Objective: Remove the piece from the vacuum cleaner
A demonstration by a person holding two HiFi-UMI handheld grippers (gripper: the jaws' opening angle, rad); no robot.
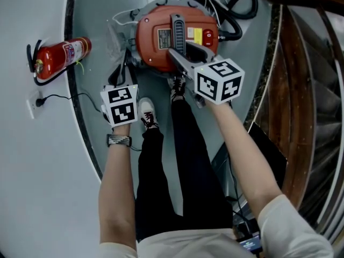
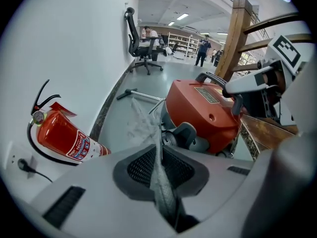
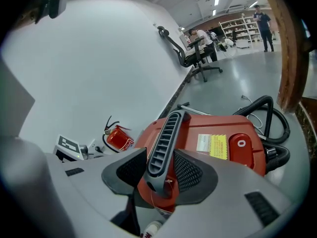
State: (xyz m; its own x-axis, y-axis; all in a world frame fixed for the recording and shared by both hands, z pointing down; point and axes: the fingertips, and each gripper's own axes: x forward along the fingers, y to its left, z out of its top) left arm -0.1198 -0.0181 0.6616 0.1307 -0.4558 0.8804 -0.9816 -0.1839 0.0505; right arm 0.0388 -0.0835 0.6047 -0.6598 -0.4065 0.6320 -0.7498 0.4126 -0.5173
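Note:
A red vacuum cleaner (image 1: pixel 156 47) stands on the grey floor in front of the person's feet. My right gripper (image 1: pixel 178 57) is shut on its dark ribbed carrying handle (image 3: pixel 166 138), with one pad against each side of it. At the vacuum's left side lies a thin clear plastic film (image 1: pixel 115 42). My left gripper (image 1: pixel 122 71) is shut on that film (image 2: pixel 146 125), which runs as a crumpled strip between the pads (image 2: pixel 141 167) and on toward the vacuum body (image 2: pixel 203 113). The right gripper (image 3: pixel 161 175) points down over the lid (image 3: pixel 223 133).
A red fire extinguisher (image 1: pixel 59 58) lies by the white wall on the left, beside a wall socket with a plugged cable (image 1: pixel 35 102). A black hose (image 1: pixel 236 4) coils behind the vacuum. Wooden stair rails (image 1: pixel 306 90) stand on the right. An office chair (image 2: pixel 141 43) and people are far off.

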